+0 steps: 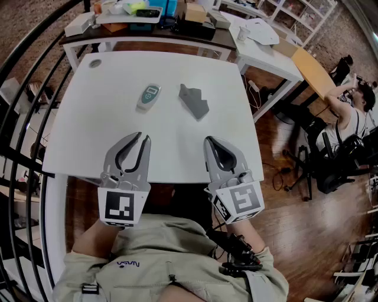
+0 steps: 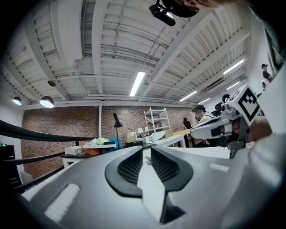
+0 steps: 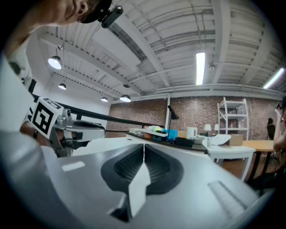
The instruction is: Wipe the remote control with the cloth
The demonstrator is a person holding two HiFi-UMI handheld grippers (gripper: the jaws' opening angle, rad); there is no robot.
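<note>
A light remote control [image 1: 149,96] with a small screen lies on the white table [image 1: 88,135], left of centre. Just to its right sits a crumpled grey cloth [image 1: 194,100]. Both grippers hover level over the table's near edge, well short of the two objects. My left gripper [image 1: 143,137] [image 2: 147,151] has its jaws parted by a narrow gap with nothing between them. My right gripper [image 1: 210,141] [image 3: 144,150] is shut and empty, its pads meeting. Each gripper view shows the other gripper off to one side; neither shows the remote or the cloth.
A cluttered side table [image 1: 147,17] stands behind the white table, with a second white desk [image 1: 266,56] at the back right. A black railing [image 1: 23,88] curves along the left. A person [image 1: 348,112] sits at the right on the wooden floor area.
</note>
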